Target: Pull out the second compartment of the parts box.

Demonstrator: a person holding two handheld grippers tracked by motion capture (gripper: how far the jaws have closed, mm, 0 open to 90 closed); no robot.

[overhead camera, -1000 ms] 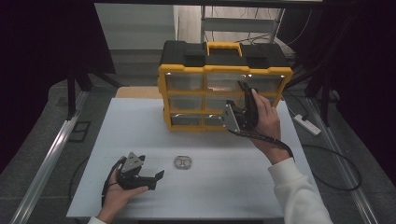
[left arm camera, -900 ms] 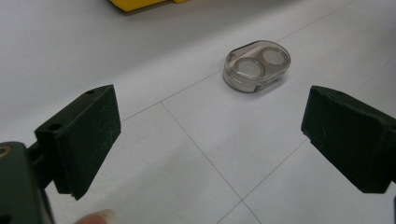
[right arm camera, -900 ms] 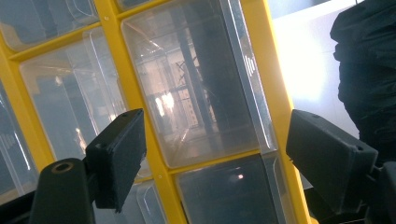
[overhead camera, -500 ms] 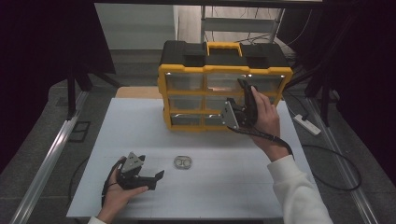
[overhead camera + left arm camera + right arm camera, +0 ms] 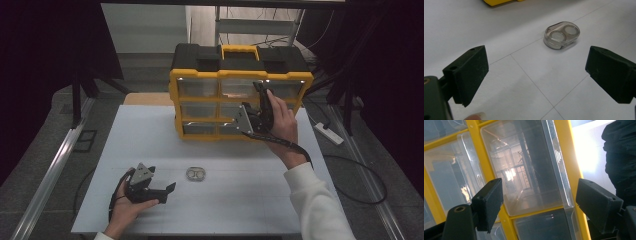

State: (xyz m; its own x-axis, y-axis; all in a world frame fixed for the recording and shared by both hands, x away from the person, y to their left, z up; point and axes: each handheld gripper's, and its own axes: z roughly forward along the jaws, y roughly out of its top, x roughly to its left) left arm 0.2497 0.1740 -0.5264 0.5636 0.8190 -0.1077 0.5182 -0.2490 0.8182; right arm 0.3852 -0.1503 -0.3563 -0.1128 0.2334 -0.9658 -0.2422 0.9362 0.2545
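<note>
Yellow-and-black drawer organizer stands upright at the far middle of the white table; right gripper, jaws spread wide and clamping nothing, is held close to its front, facing a clear drawer on the cabinet's right-hand column. Left gripper rests low at the near left of the table, jaws apart and empty. Small clear oval case lies flat on the table just ahead of those jaws, untouched.

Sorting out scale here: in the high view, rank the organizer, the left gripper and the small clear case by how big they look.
1. Organizer, by far.
2. Left gripper.
3. Clear case, smallest.
</note>
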